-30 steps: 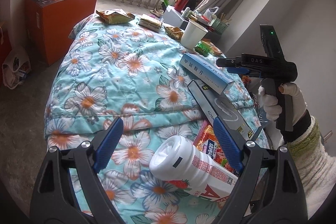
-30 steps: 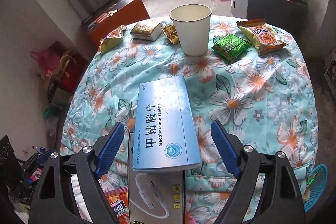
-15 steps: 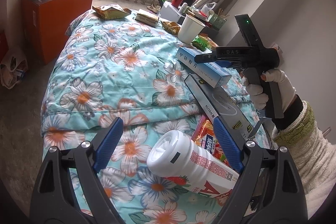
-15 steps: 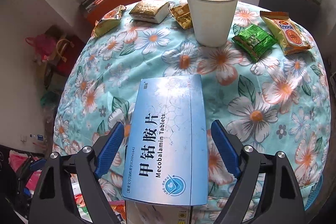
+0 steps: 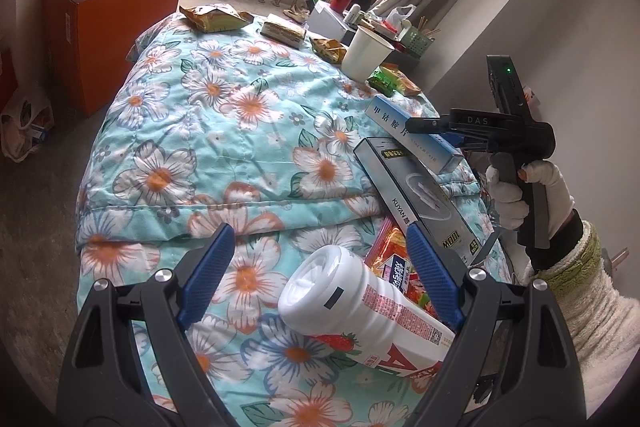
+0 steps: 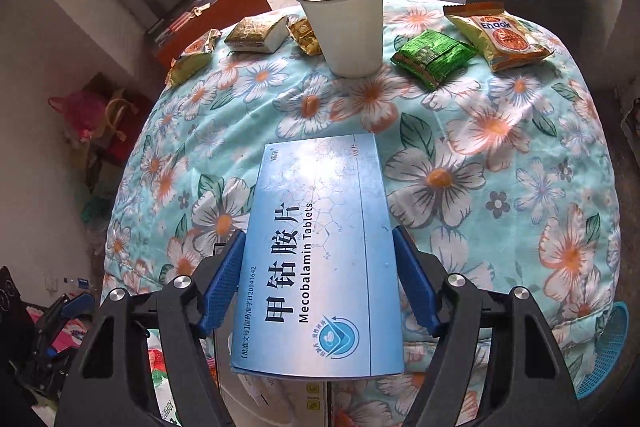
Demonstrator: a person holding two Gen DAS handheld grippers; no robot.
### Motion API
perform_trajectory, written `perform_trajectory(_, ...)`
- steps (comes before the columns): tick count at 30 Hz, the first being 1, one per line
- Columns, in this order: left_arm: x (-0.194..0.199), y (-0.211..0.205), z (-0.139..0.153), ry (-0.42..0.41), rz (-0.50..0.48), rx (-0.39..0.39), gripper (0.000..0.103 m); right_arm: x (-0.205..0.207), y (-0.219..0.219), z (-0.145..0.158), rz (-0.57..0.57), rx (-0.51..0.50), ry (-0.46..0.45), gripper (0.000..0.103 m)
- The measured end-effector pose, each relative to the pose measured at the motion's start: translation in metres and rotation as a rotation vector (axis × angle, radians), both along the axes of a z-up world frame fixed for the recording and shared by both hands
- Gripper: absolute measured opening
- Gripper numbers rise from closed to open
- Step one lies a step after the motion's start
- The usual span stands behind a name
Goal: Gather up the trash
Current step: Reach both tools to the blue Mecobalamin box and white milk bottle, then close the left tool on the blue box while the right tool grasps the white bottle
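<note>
Flowered bedding [image 6: 500,163] carries the trash. Right gripper [image 6: 318,281] has just been closing, its blue pads at both long edges of the blue tablet box [image 6: 320,247], white paper cup [image 6: 348,23] at twelve o'clock beyond. Left gripper [image 5: 320,273] gapes empty, white bottle [image 5: 360,311] lying by its right pad.

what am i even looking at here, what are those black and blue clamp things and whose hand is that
No robot here: a person holds a hand-operated claw in each hand, each with a camera looking out along its two blue fingers. The left claw stands open over a white bottle lying on the floral quilt. In that same view the gloved hand holds the right claw. The right claw has just been closing around a blue tablet box; its pads look right at the box's edges, though I cannot tell if they press it yet. Further off are a paper cup and snack packets, like the green one.
</note>
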State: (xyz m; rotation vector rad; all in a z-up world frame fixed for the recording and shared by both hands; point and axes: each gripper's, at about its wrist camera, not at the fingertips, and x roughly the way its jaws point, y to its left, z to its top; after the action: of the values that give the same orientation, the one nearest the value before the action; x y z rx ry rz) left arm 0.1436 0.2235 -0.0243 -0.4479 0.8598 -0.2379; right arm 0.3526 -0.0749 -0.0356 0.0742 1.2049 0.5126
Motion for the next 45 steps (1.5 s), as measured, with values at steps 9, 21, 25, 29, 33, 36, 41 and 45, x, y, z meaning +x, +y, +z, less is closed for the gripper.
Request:
perform_trajectory(9, -0.005, 0.000, 0.000, 0.021, -0.017, -0.023, 0.083, -0.050, -0.069, 0.013, -0.121, 0.088, -0.030, 0.071)
perform_trajectory(21, -0.059, -0.016, -0.028, 0.166, -0.165, -0.182, 0.083, -0.141, -0.141, 0.007, -0.309, 0.189, -0.044, 0.071)
perform_trajectory(25, -0.058, -0.039, -0.041, 0.223, -0.198, -0.216, 0.083, -0.163, -0.150, 0.011, -0.351, 0.189, -0.075, 0.071)
perform_trajectory(29, -0.059, -0.050, -0.041, 0.215, -0.210, -0.184, 0.083, -0.184, -0.146, 0.030, -0.308, 0.245, -0.130, 0.071)
perform_trajectory(33, -0.063, -0.040, -0.034, 0.188, -0.172, -0.180, 0.083, -0.204, -0.109, 0.050, -0.153, 0.281, -0.189, 0.071)
perform_trajectory(36, -0.070, -0.023, -0.025, 0.148, -0.132, -0.212, 0.083, -0.217, -0.068, 0.058, -0.024, 0.276, -0.220, 0.071)
perform_trajectory(41, -0.092, 0.011, -0.001, 0.053, -0.062, -0.216, 0.083, -0.237, -0.003, 0.061, 0.171, 0.309, -0.216, 0.071)
perform_trajectory(45, -0.114, 0.048, 0.004, 0.032, 0.065, -0.173, 0.083, -0.254, 0.050, 0.055, 0.305, 0.302, -0.205, 0.071)
